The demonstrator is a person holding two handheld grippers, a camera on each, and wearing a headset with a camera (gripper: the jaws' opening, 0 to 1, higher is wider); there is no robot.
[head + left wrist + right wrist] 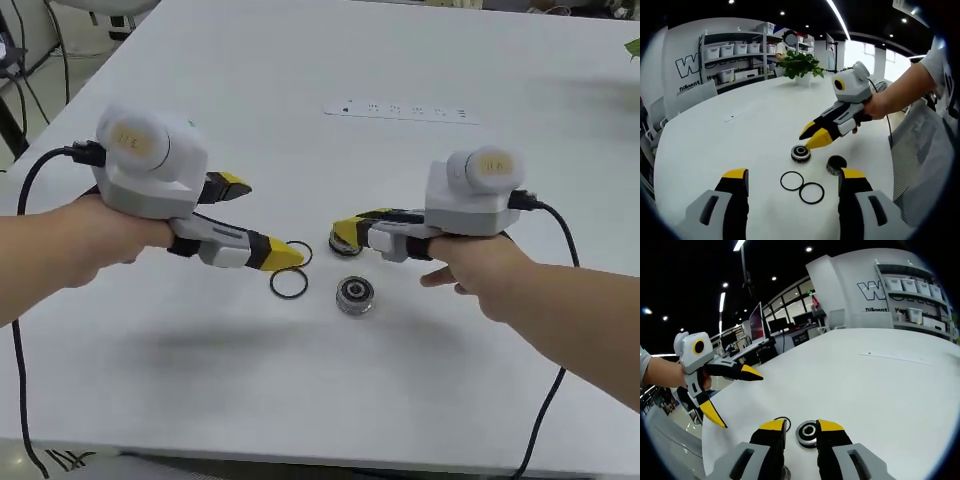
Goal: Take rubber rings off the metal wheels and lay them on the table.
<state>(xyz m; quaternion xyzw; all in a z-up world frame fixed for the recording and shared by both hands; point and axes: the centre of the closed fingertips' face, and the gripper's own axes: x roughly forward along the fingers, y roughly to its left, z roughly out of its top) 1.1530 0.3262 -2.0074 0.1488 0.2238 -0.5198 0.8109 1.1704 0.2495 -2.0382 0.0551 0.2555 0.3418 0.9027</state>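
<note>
Two black rubber rings flat beside two wheels

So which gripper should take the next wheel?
Right. The right gripper points straight at a wheel just beyond its open jaws; the left gripper hangs wide open by the two loose rings.

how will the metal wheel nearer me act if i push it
The metal wheel lies flat on the table, so it would probably slide, not roll. Being metal, it is likely stiff and heavy for its size. Tipped onto its round rim, it could roll away.
</note>
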